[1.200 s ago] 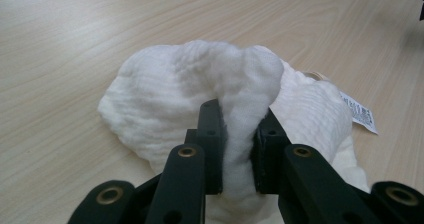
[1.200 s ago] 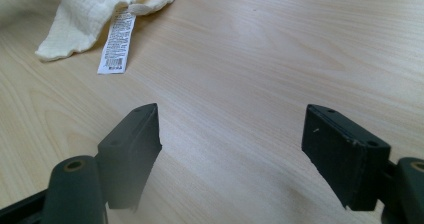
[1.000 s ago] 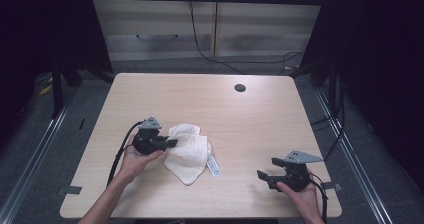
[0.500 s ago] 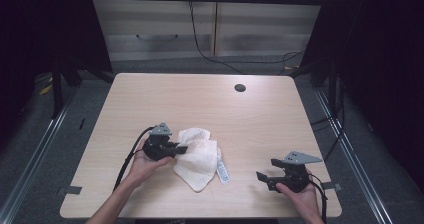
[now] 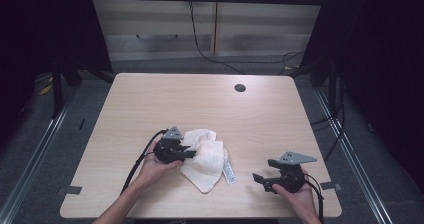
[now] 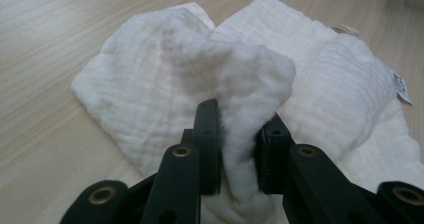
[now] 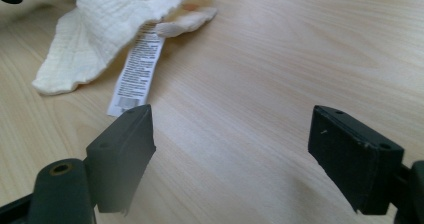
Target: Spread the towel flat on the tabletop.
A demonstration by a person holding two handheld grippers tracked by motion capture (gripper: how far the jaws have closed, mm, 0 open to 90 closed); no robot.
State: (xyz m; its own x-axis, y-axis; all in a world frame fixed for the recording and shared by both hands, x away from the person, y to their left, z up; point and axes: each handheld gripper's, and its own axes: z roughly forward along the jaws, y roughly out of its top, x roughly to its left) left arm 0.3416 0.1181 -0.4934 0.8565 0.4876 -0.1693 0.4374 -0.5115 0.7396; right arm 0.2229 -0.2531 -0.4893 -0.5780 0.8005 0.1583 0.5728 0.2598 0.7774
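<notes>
While the left gripper (image 5: pixel 187 153) already pinches a raised fold of the white cloth (image 5: pixel 207 159) between its 2 jaws, the right gripper (image 5: pixel 261 179) rests to the right of the cloth with its jaws spread wide and nothing between them. The relation that matters for the coming move is this: the cloth lies to the left and a little to the far side of the right gripper, with a strip of bare tabletop (image 5: pixel 200 99) between them. In the right gripper view the nearest part is the printed care label (image 7: pixel 137 66), which points toward the jaws, and the loose near corner of the cloth is just beside it. So the right hand (image 5: pixel 300 196) must travel left to reach that edge, I think, while the left one is already on the cloth.

The cloth sits near the front of the tabletop, slightly left of the middle, close to the person's left hand (image 5: pixel 152 166). It is crumpled into a rough heap, with no long axis that I can tell; in the high view it reaches somewhat from far left to near right. It looks like soft cream-white muslin with a fine woven grid. In the left gripper view the cloth (image 6: pixel 210 79) stands up as a rounded ridge above the jaws, and 2 flatter lobes spread behind it. It will probably sag and slide when lifted by 1 point.
</notes>
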